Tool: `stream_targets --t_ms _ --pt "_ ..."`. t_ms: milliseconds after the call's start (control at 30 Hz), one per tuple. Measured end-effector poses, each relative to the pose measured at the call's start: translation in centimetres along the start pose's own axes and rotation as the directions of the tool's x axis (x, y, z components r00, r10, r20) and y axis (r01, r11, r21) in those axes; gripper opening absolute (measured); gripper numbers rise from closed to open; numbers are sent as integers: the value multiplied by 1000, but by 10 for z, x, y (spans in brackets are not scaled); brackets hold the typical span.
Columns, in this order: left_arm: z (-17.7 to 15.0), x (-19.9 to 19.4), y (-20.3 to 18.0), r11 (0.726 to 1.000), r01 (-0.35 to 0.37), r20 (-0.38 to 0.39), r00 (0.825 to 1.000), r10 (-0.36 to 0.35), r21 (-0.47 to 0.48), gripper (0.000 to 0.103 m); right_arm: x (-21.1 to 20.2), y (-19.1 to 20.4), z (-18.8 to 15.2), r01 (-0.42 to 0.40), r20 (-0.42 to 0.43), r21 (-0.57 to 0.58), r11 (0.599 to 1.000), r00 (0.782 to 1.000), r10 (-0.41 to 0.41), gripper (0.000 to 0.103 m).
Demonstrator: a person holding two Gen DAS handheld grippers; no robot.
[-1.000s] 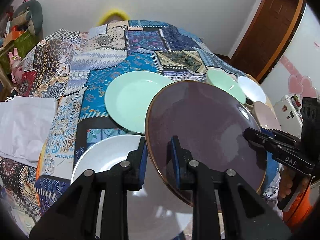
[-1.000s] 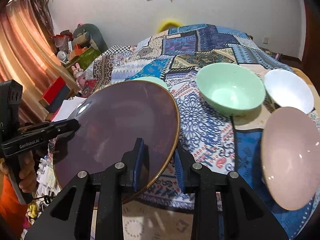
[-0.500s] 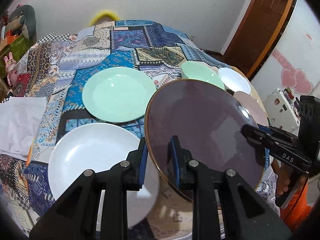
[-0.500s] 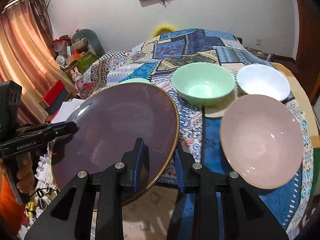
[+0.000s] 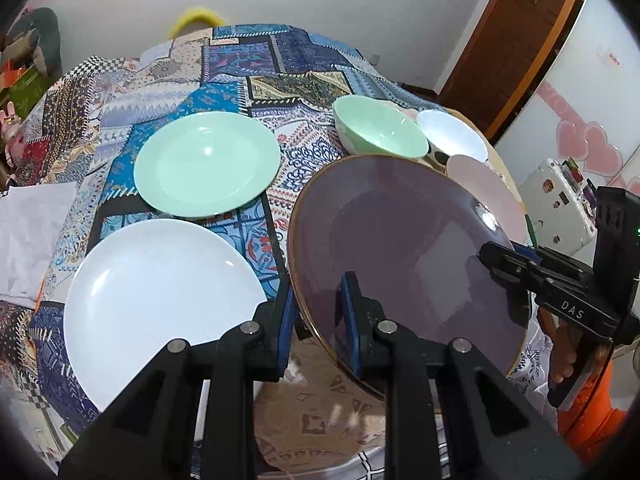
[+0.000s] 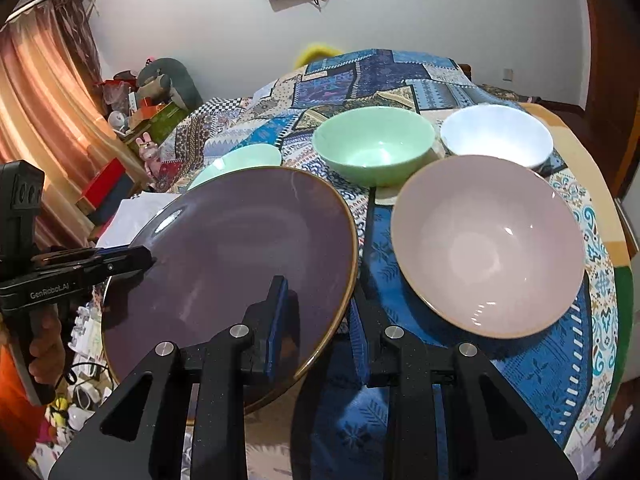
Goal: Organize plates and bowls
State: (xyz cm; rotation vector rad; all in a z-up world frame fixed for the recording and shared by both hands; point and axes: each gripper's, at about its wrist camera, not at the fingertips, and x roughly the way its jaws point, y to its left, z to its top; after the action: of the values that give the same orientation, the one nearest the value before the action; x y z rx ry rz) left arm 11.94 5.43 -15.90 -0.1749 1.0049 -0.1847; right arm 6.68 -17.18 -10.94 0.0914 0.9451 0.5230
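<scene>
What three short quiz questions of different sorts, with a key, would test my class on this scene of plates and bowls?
1. True or false: the purple plate lies flat on the patchwork cloth.
2. Which plate lies nearest the left tool? A. white plate B. green plate C. a red plate
3. Fill in: besides the green bowl and white bowl, the third bowl is ____.

Key
1. False: both the left tool and the right tool grip its rim and hold it tilted above the cloth.
2. A
3. pink
</scene>
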Motion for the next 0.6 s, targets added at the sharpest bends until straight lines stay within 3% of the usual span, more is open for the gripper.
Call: stream_targets --t_ms 600 --pt "-10 39 -3 1000 -2 -95 995 1 -10 22 19 -22 -15 12 -72 25 1000 997 -10 26"
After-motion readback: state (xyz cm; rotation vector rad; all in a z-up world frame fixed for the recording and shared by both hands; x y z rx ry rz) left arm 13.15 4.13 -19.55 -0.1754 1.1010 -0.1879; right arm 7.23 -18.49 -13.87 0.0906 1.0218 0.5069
